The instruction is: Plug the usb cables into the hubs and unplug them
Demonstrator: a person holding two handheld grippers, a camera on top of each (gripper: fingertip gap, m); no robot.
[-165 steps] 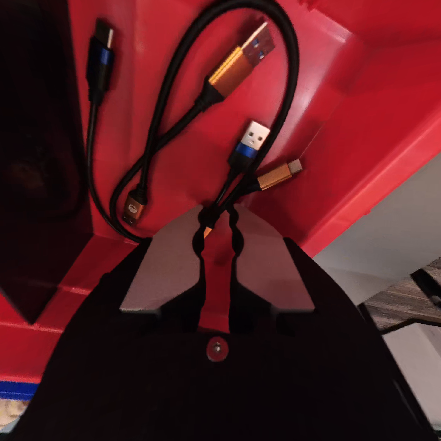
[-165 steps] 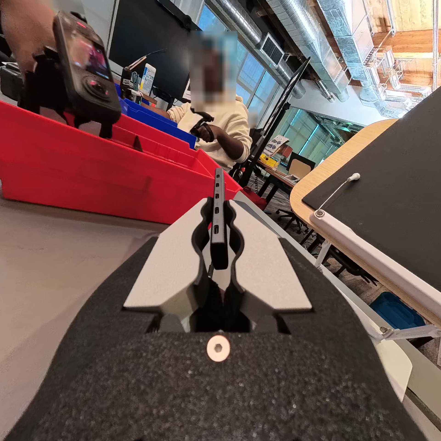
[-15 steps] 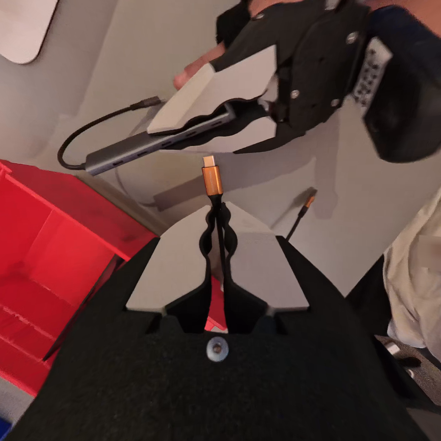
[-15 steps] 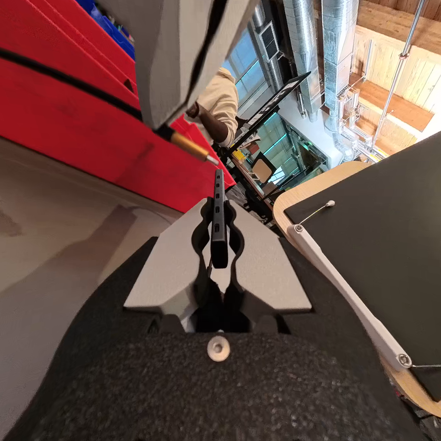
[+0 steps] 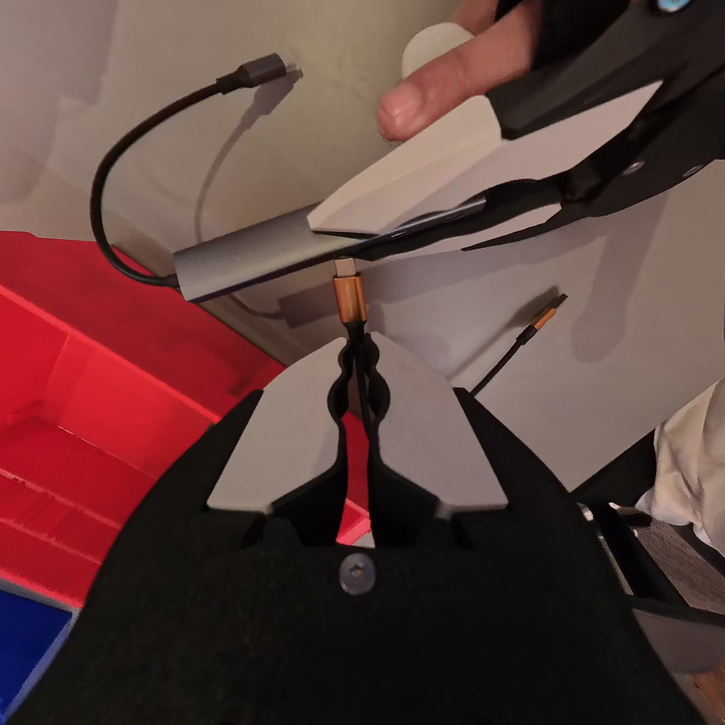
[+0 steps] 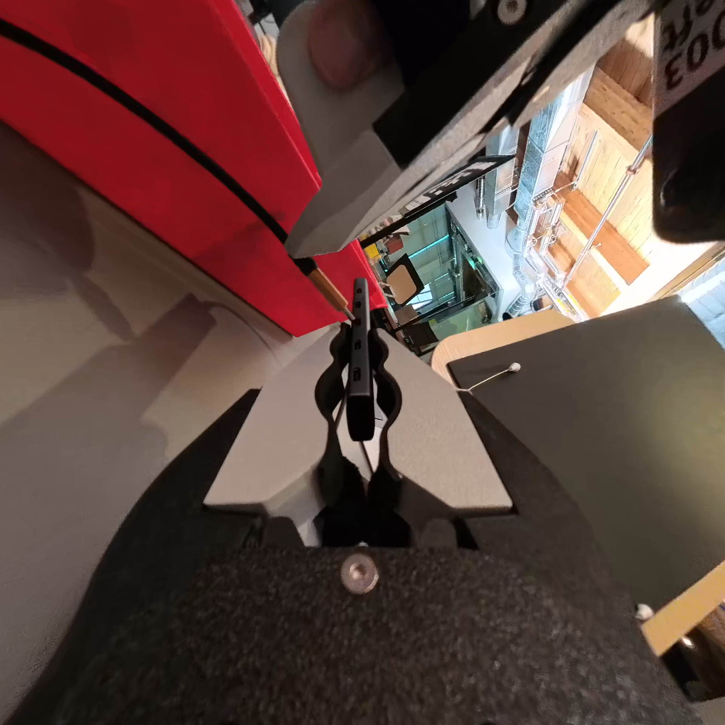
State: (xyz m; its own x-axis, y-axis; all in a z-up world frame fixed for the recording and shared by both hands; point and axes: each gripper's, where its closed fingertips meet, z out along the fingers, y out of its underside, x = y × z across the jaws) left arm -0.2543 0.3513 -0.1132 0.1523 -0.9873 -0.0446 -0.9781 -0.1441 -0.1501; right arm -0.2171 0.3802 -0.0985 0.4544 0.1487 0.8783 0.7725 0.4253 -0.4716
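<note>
1. Right now the left claw [image 5: 359,345] is clamped on a thin black cable [image 5: 363,388], just behind its orange-sleeved USB-C plug [image 5: 349,298].
2. Plug tip sits right at the port edge of a grey USB hub [image 5: 251,259]; touching or partly in, can't tell which.
3. Right claw [image 6: 359,353] is gripping that hub [image 6: 359,376] edge-on, ports facing up toward the camera; in the left wrist view the same claw [image 5: 392,231] comes in from the upper right with a person's fingertip [image 5: 416,106] on it.
4. Hub's own short black lead [image 5: 113,168] loops up to a grey connector [image 5: 261,70], hanging free above the grey desk [image 5: 588,372].
5. Cable's other end, a second orange plug [image 5: 545,317], hangs well apart to the right.
6. Red bin [image 5: 98,392] sits lower left in the left wrist view, a blue bin [image 5: 27,643] at the corner.
7. In the right wrist view, the left claw [image 6: 314,247] comes from above, plug [image 6: 327,290] meeting the hub near its far end, red bin wall [image 6: 157,137] behind.
</note>
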